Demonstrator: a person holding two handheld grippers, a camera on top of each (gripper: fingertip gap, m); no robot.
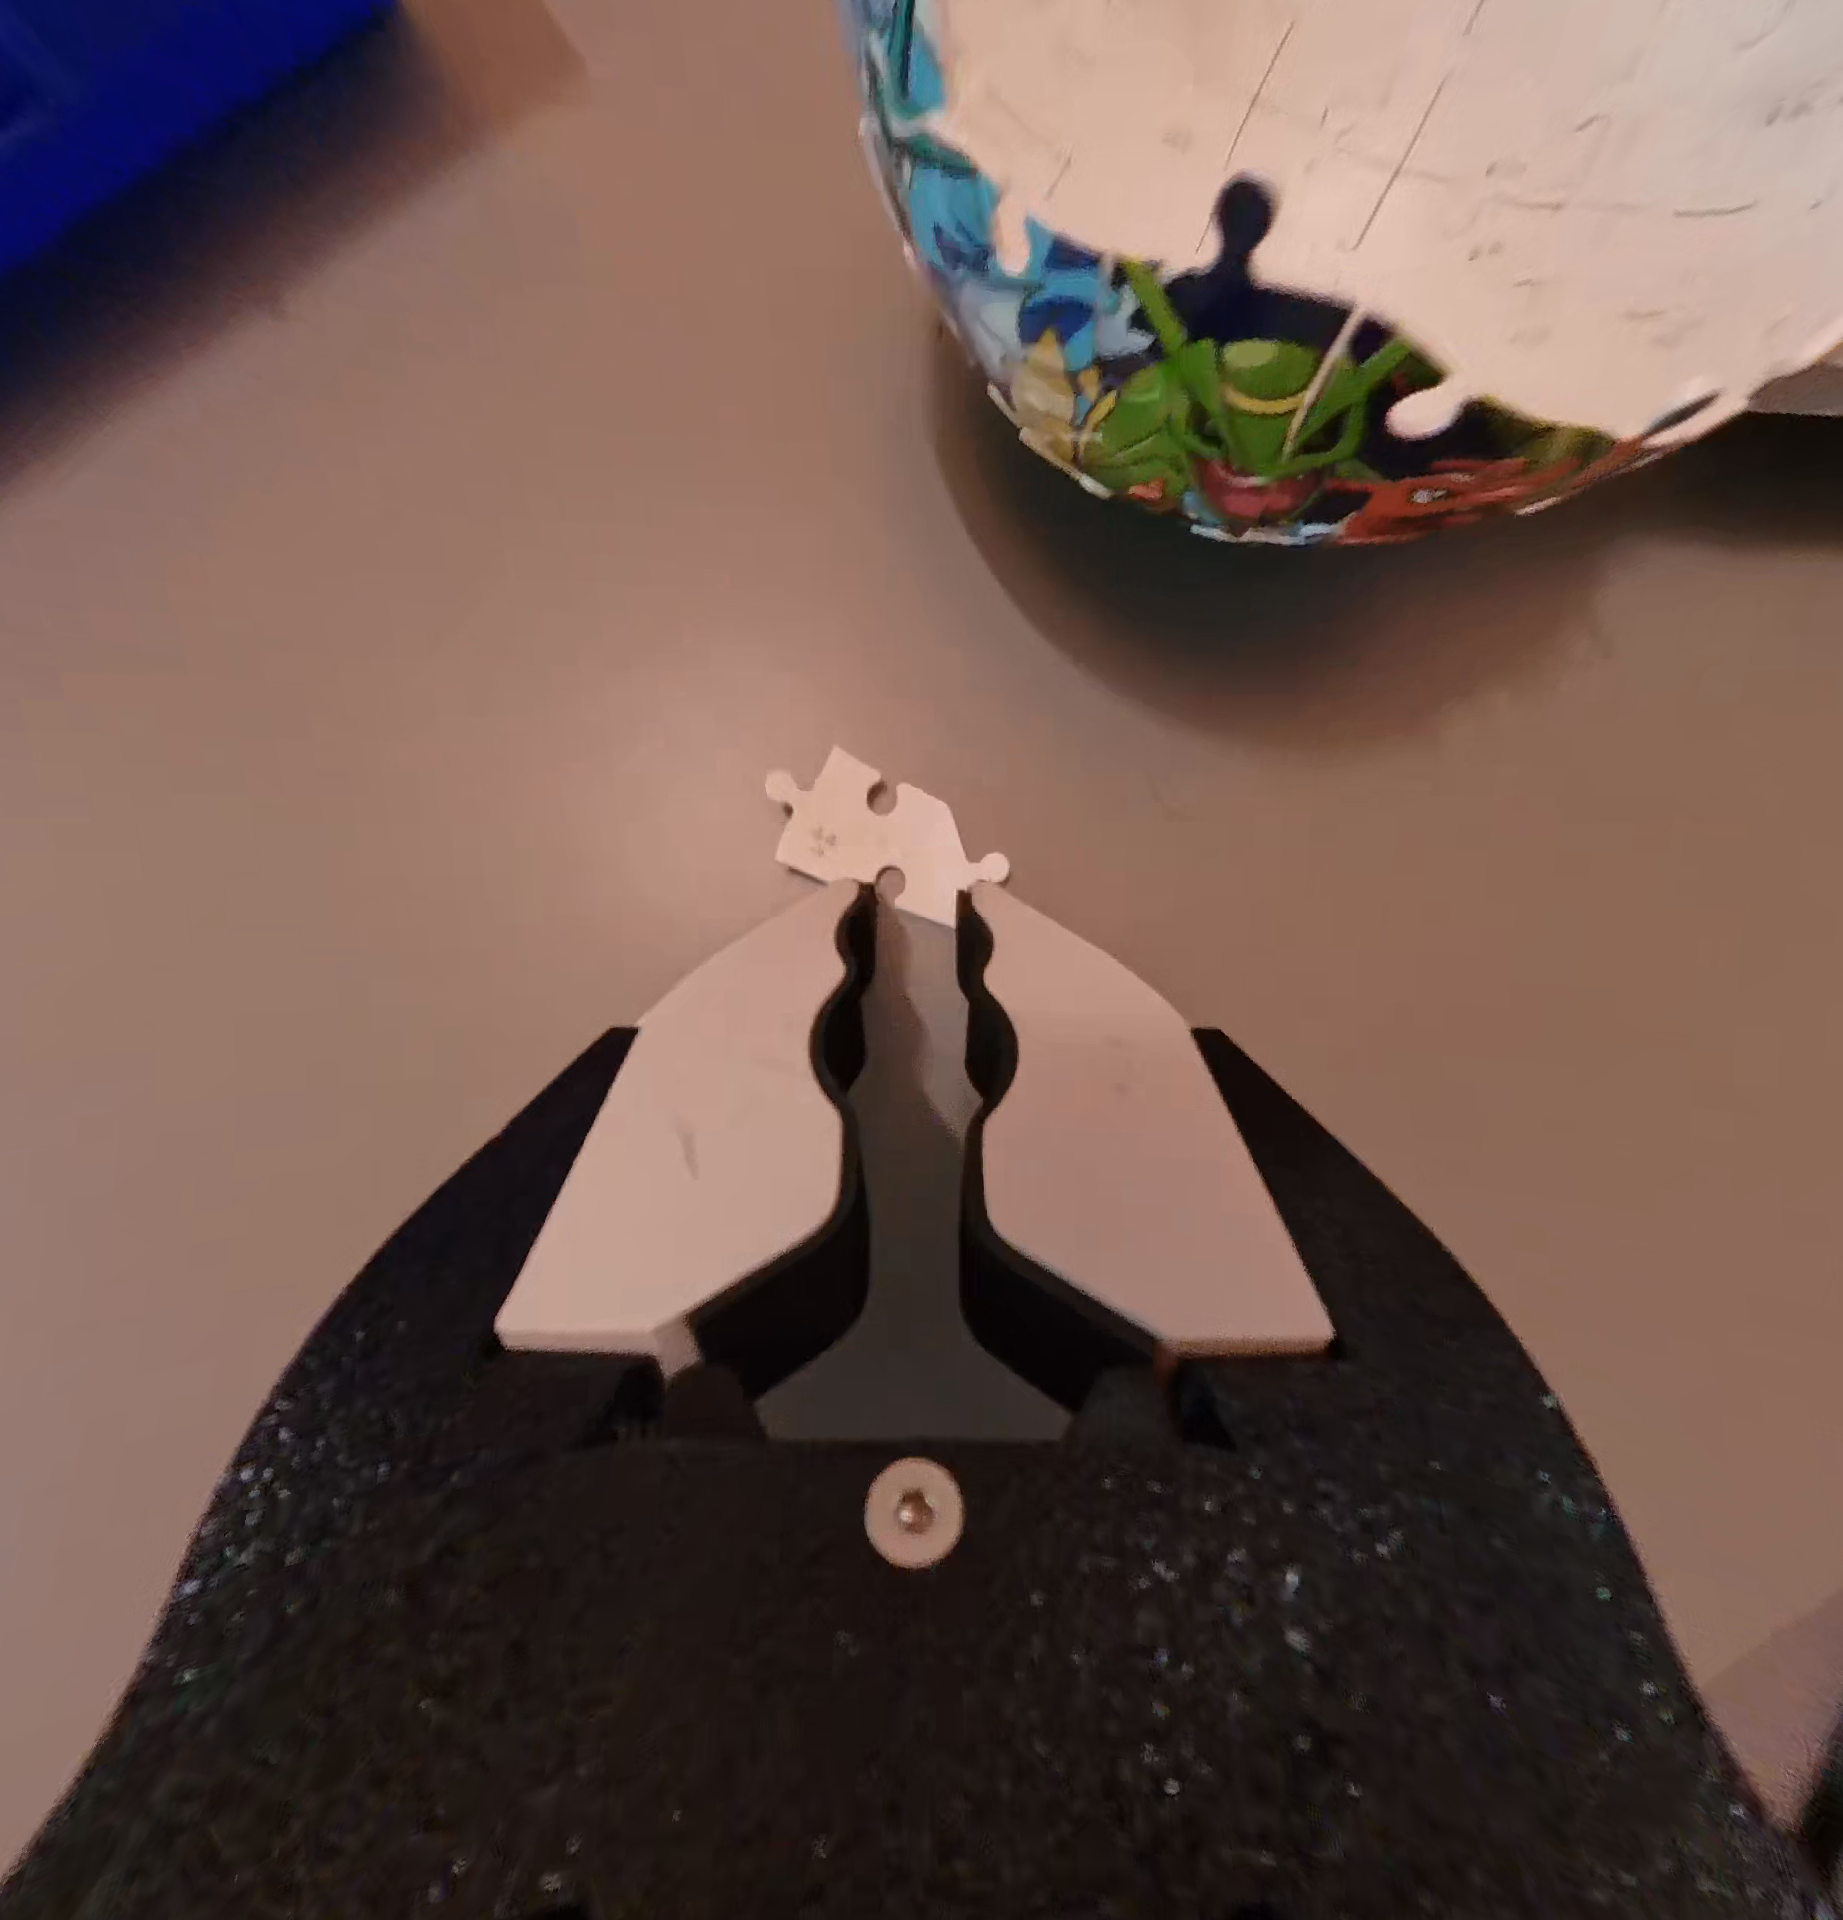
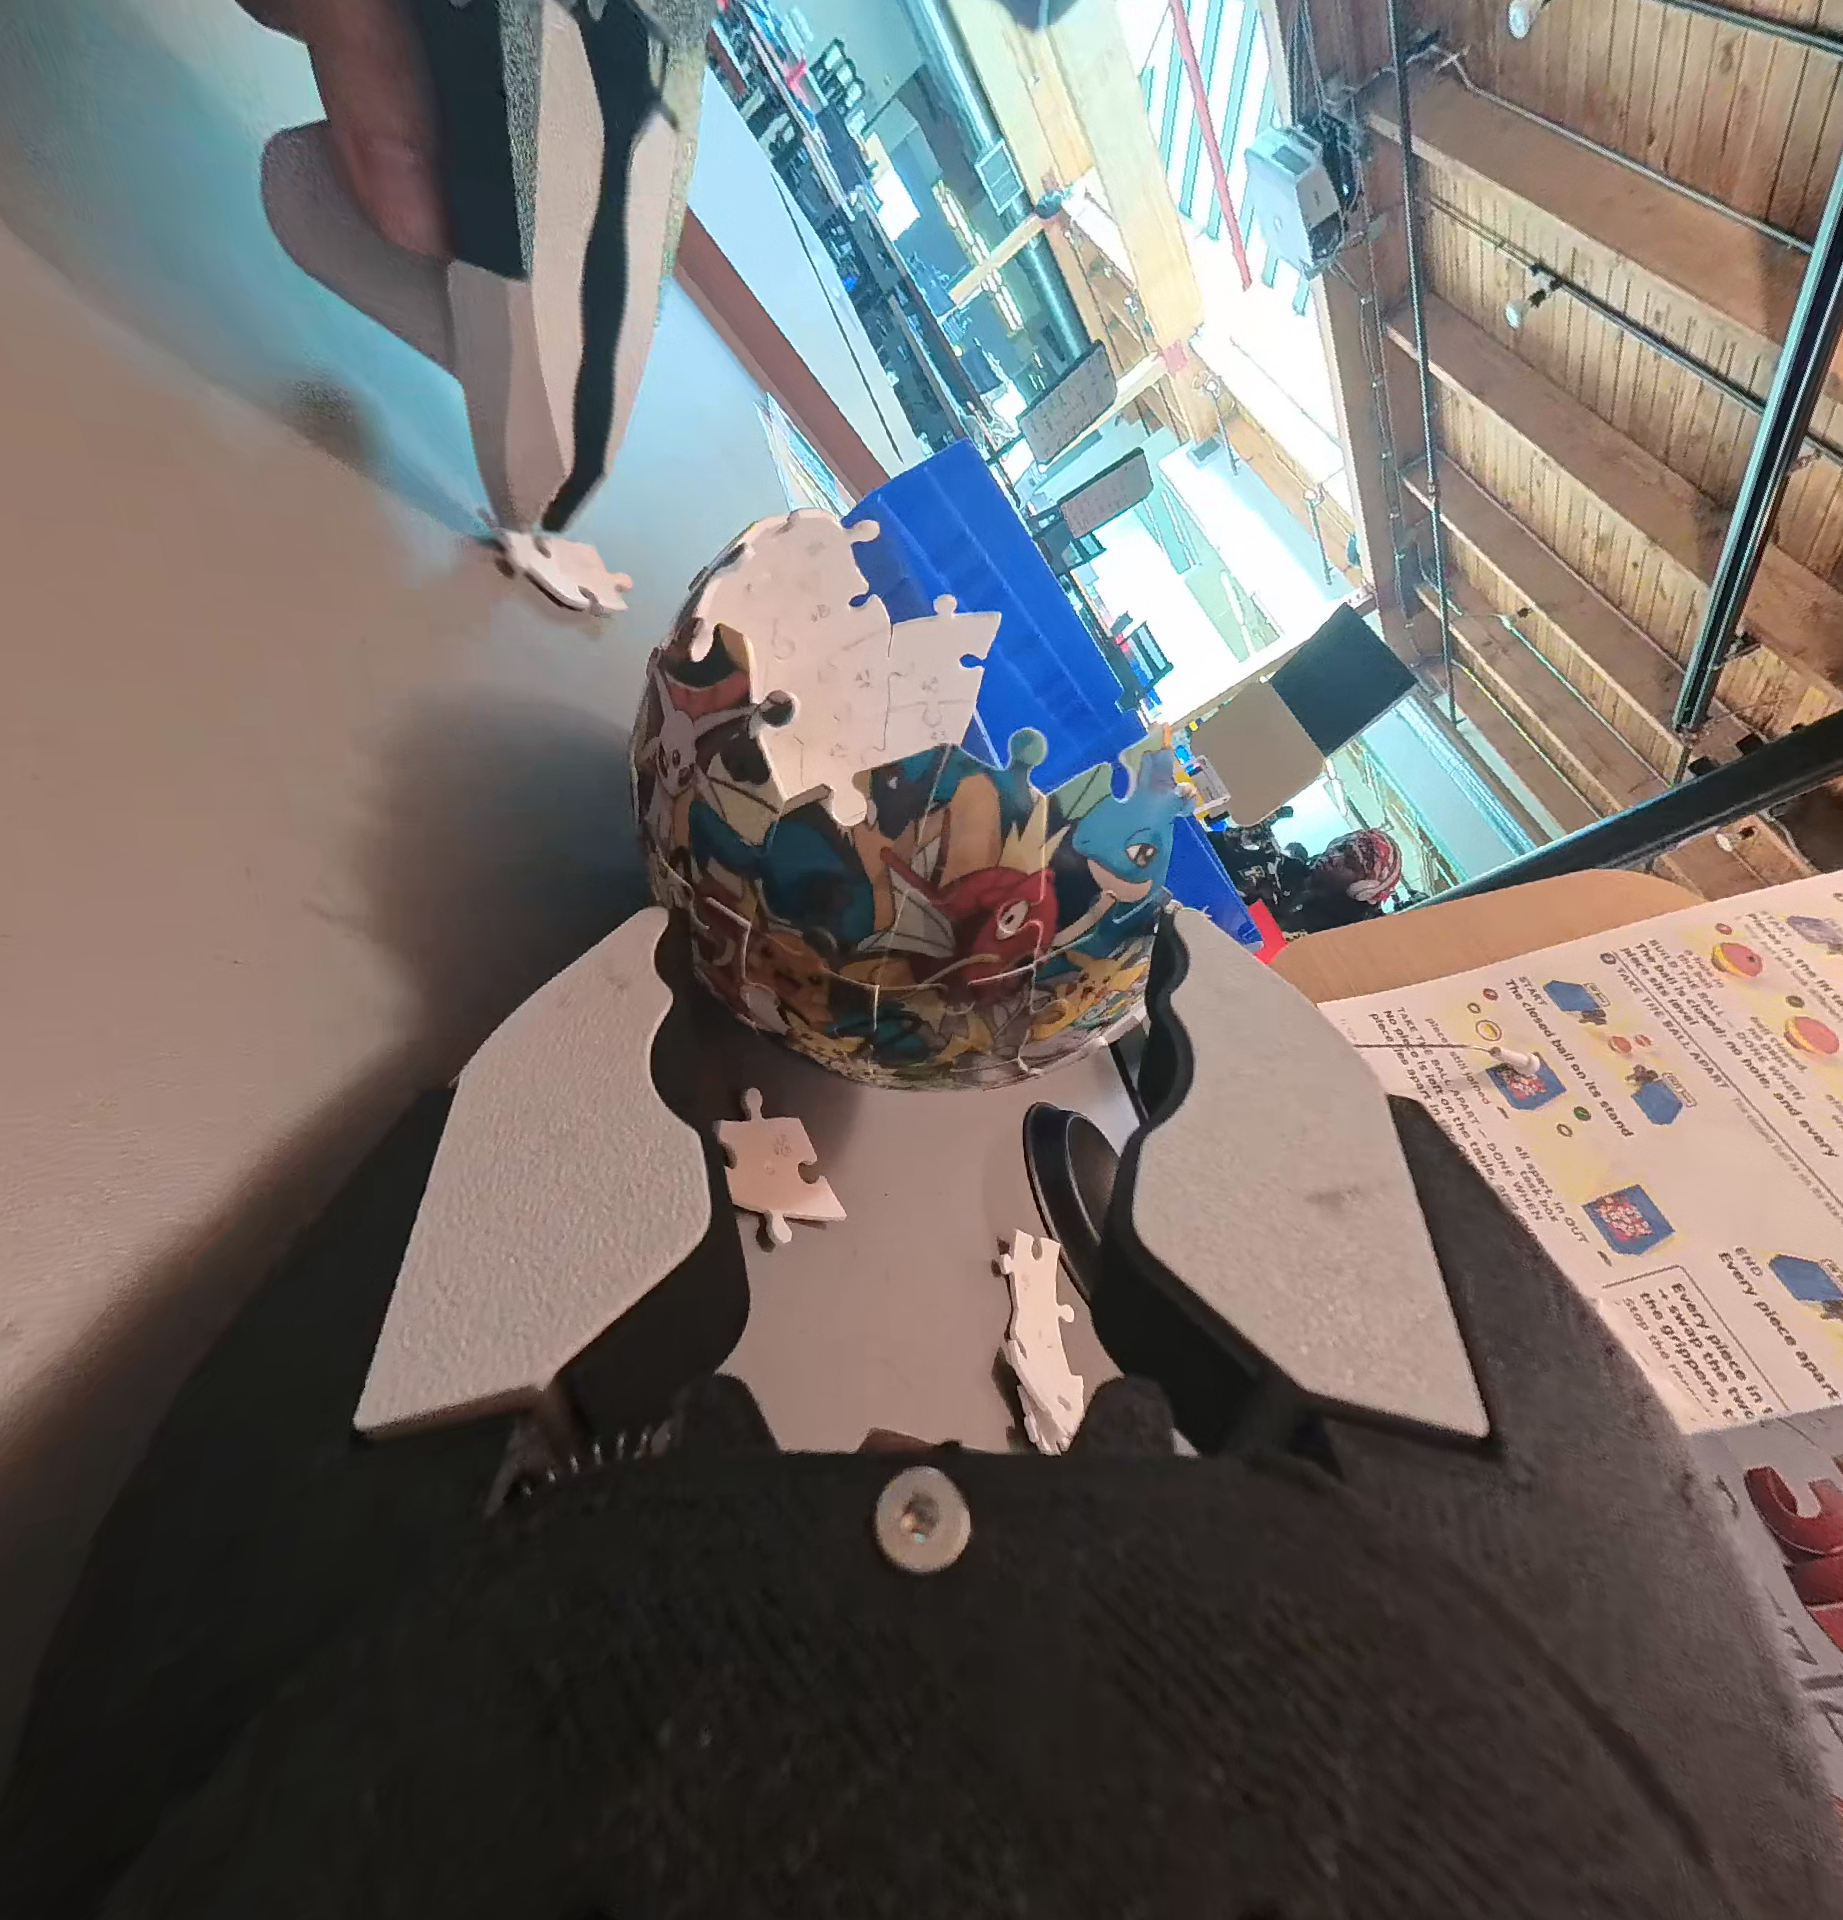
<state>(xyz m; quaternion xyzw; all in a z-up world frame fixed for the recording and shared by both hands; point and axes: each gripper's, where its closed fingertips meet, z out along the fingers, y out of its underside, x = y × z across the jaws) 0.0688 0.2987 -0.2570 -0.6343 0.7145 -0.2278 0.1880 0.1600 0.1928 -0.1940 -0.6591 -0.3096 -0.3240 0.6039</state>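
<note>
My left gripper (image 1: 912,896) points down at the grey table (image 1: 377,727). Its fingers stand a narrow gap apart on the corner of a white, face-down pair of joined puzzle pieces (image 1: 875,831) lying on the table. This also shows in the right wrist view, with the left gripper (image 2: 532,514) at the pieces (image 2: 564,569). A partly taken-apart puzzle ball (image 2: 896,883) has colourful cartoon figures outside and is white inside. It sits between the tips of my right gripper (image 2: 922,925), which press on its two sides. The ball is at the upper right in the left wrist view (image 1: 1364,260).
Two loose white pieces (image 2: 782,1164) (image 2: 1042,1340) and a black round stand (image 2: 1068,1174) lie between my right fingers. A blue bin (image 2: 979,582) stands behind the ball and shows in the left wrist view (image 1: 86,135). A printed instruction sheet (image 2: 1623,1122) lies at the right.
</note>
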